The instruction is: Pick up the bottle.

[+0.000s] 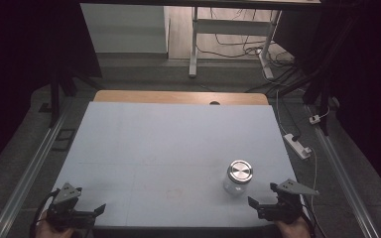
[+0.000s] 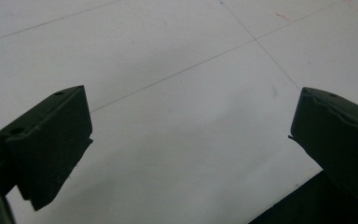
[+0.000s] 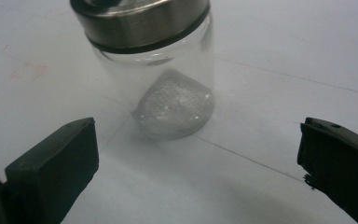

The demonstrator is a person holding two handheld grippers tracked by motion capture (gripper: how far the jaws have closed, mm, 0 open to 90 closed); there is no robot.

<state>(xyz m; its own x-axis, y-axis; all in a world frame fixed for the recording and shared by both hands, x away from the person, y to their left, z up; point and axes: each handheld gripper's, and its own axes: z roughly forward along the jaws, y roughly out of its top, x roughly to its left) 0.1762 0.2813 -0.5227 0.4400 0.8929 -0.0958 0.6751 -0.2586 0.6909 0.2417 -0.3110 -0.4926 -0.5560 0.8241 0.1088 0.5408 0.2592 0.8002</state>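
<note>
Glass jar (image 1: 237,179) upright, right gripper (image 1: 264,197) near, open

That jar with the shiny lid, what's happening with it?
A person holds a gripper in each hand at the near edge of the table. The glass jar stands upright with its metal lid on, untouched. The right gripper is open, aimed at the jar from close by. The left gripper is open too, over bare table.

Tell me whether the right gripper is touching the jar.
Apart. In the right gripper view, bare table lies between the open right gripper and the jar; the high view shows the same gap.
</note>
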